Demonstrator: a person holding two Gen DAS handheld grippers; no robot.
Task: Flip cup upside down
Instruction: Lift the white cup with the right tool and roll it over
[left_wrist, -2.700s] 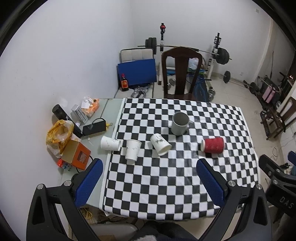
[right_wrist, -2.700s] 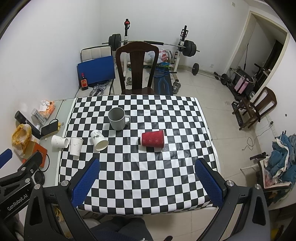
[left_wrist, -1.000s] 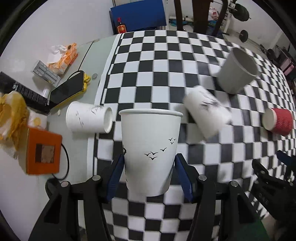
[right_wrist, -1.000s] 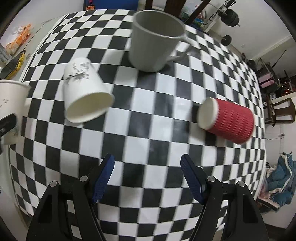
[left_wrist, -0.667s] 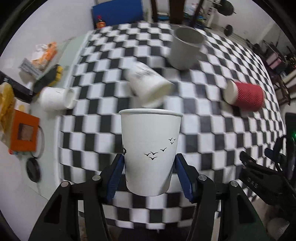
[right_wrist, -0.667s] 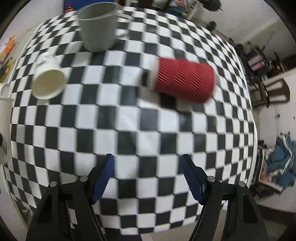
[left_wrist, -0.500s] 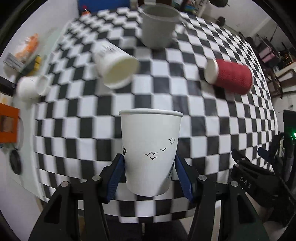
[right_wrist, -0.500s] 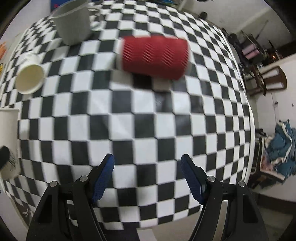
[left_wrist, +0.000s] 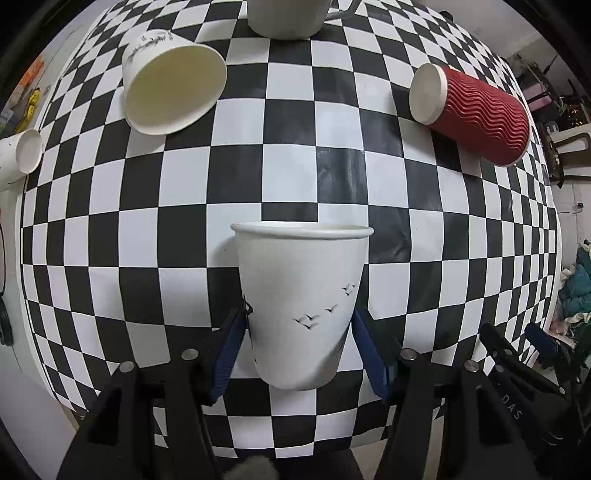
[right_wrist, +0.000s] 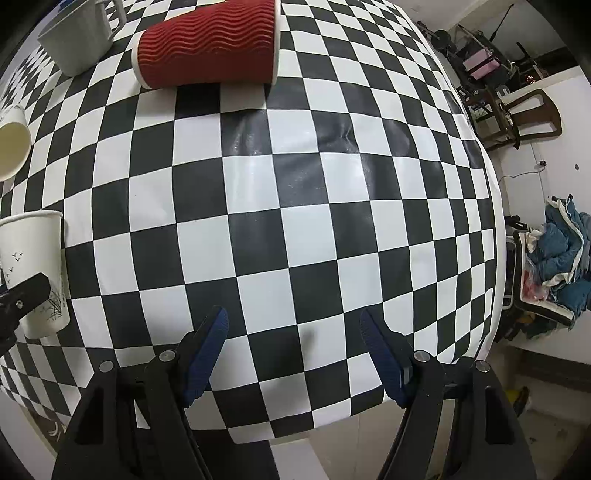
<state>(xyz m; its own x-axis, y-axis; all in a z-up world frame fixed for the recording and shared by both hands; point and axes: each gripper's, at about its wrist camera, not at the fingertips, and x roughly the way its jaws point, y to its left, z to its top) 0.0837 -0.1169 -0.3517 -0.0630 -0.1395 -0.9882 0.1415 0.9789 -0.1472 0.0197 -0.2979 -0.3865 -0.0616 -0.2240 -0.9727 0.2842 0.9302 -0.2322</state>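
Note:
My left gripper (left_wrist: 299, 325) is shut on a white paper cup with small black birds (left_wrist: 301, 306). In the left wrist view its rim points away from me, toward the checkered tablecloth (left_wrist: 288, 177) below. The same cup shows at the left edge of the right wrist view (right_wrist: 31, 269), held by the left gripper's black frame. My right gripper (right_wrist: 293, 325) is open and empty above the cloth near the table's front edge.
A red ribbed cup (left_wrist: 472, 114) (right_wrist: 210, 44) lies on its side. A white paper cup (left_wrist: 170, 81) lies on its side with its mouth toward me. A grey mug (right_wrist: 77, 40) stands behind. Another white cup (left_wrist: 18, 158) lies at the left edge. Chairs and clothes stand right of the table.
The left gripper has carried the bird cup right and toward the table's middle, lower over the cloth. The right gripper has moved forward and right, and the red cup now looks nearer.

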